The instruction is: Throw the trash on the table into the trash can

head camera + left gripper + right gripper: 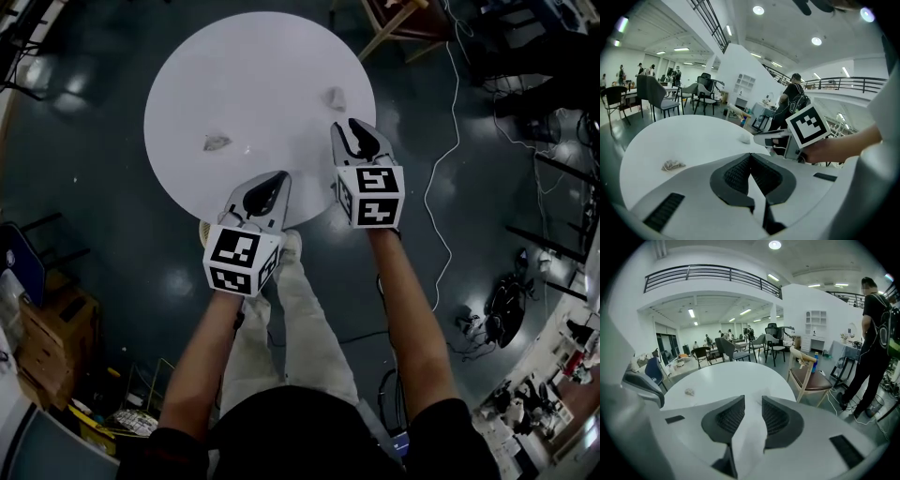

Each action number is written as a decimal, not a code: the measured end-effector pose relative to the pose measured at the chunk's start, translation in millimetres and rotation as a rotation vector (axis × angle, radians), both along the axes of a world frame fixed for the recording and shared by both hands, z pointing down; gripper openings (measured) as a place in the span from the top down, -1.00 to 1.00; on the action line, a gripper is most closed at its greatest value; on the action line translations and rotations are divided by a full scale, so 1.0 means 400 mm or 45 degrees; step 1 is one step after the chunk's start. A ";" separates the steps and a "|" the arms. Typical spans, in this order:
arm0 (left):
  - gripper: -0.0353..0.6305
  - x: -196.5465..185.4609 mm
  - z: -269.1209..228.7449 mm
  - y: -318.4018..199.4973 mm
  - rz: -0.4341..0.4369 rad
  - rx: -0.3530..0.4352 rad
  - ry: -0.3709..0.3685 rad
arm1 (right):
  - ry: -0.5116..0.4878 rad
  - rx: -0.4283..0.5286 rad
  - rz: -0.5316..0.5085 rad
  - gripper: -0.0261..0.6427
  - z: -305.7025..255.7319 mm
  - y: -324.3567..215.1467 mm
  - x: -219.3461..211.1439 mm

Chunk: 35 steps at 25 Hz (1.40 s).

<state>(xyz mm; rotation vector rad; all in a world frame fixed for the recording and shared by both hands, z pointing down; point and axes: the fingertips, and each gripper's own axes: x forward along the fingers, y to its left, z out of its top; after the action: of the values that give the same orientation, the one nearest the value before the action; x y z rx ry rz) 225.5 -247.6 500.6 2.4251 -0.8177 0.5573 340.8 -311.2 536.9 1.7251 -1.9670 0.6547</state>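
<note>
A round white table (253, 56) carries two scraps of trash. A crumpled greyish scrap (217, 142) (672, 165) (689, 391) lies left of centre, and a small white wad (336, 97) (745, 138) lies near the right edge. My left gripper (277, 178) (750, 154) hovers over the table's near edge, jaws shut and empty, to the right of and nearer than the greyish scrap. My right gripper (349, 127) (753, 401) is just short of the white wad. Its jaws are open with only bare table showing in the gap. No trash can is clearly in view.
A wooden chair (403, 19) (811, 373) stands beyond the table on the right. White cable (441, 169) trails across the dark floor. A person in black (874, 333) (790, 101) stands nearby. Cardboard boxes (47, 328) sit at the left, more chairs and tables (656, 98) farther off.
</note>
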 end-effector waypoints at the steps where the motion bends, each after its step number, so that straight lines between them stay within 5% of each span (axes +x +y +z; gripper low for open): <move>1: 0.87 0.004 0.008 -0.010 0.001 0.001 -0.002 | -0.003 -0.006 -0.001 0.60 0.011 -0.015 0.003; 13: 0.87 0.052 0.062 -0.084 0.015 0.022 -0.035 | 0.141 -0.041 0.010 0.48 0.096 -0.117 0.037; 21: 0.87 0.016 0.092 -0.075 -0.018 -0.020 -0.044 | 0.166 -0.052 0.030 0.77 0.104 -0.114 0.033; 35: 0.87 -0.060 0.059 0.006 -0.033 -0.032 -0.044 | 0.136 -0.048 -0.007 0.82 0.057 0.015 -0.055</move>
<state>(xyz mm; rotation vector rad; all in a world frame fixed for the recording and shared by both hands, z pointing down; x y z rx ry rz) 201.5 -245.4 524.4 2.3850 -0.8501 0.5971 318.7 -305.2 559.5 1.6963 -1.8744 0.5813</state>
